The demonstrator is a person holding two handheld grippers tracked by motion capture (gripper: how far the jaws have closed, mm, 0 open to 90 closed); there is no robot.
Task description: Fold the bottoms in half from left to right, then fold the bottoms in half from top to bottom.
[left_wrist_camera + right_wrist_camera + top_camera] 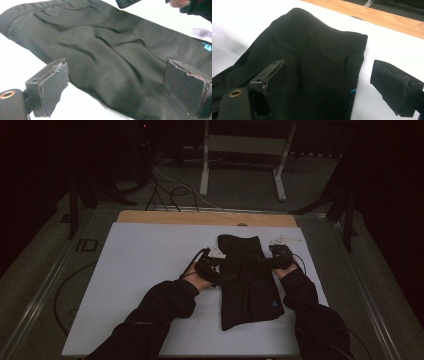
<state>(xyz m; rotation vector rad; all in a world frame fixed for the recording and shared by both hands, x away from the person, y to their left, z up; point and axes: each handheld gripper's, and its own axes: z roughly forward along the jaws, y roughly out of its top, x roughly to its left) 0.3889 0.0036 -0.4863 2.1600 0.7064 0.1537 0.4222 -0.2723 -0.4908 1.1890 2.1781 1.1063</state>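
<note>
A folded black garment [247,282] lies flat on the white table cover [145,265], running from the middle toward the near edge. It has a small blue tag [274,303] near its right side. My left gripper [214,270] sits at the garment's left edge, jaws wide apart over the wrinkled cloth [112,57]. My right gripper [275,259] sits at the right edge, also open, one jaw above the fabric [312,62] and the other above the bare cover. A blue stripe [353,90] shows on the cloth's edge.
A strip of wooden tabletop [200,218] shows beyond the white cover. A white frame stand [240,155] and loose cables [170,190] sit on the floor behind the table. Small pale scraps [285,240] lie beyond my right gripper.
</note>
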